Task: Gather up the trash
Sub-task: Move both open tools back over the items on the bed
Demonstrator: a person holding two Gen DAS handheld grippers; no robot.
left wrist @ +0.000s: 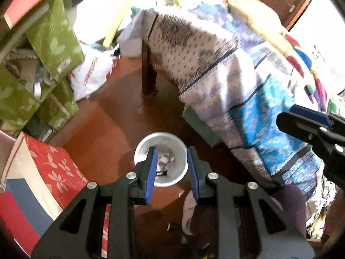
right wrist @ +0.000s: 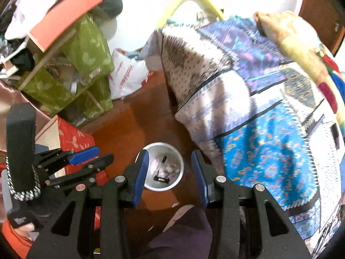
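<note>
1. Trash lies in one white bin on the wooden floor, beside the draped bed; several small scraps and a dark stick-like piece sit inside.
2. Left gripper hangs above the bin, jaws partly apart with nothing between them, which suggests its load is already dropped.
3. Right gripper hovers likewise over the bin, jaws moderately apart and empty.
4. One scrap sits loose on the floor near the bin, probably next to collect.
</note>
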